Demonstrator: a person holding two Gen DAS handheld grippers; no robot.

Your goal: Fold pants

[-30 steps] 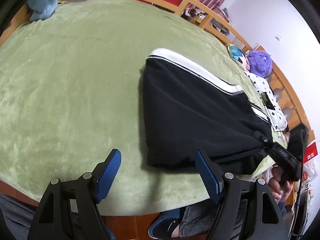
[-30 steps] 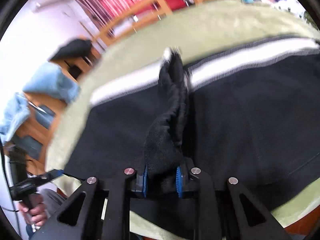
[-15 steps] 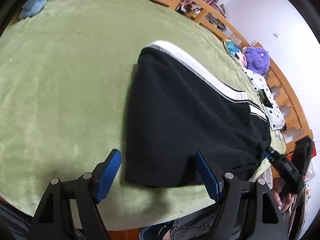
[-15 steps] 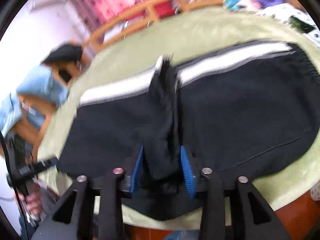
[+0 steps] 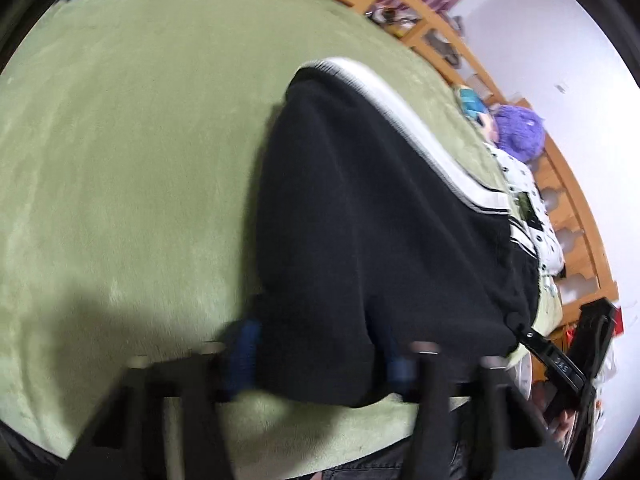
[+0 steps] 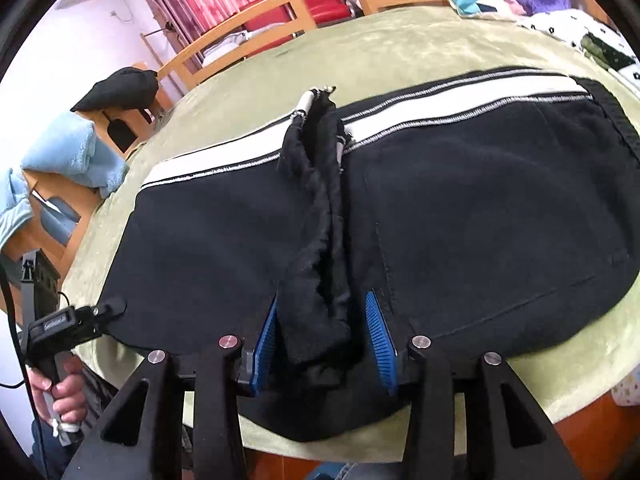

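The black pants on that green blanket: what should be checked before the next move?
1. Right gripper released: ok; its jaws have just been opening, pads clear of the bunched ridge between them.
2. Left gripper holding the pants by the near edge: cannot tell; its jaws have just been closing around it, picture blurred.
3. Pants flat: not ok; the ridge stands up across the middle.
4. Pants resting on the green blanket: ok.
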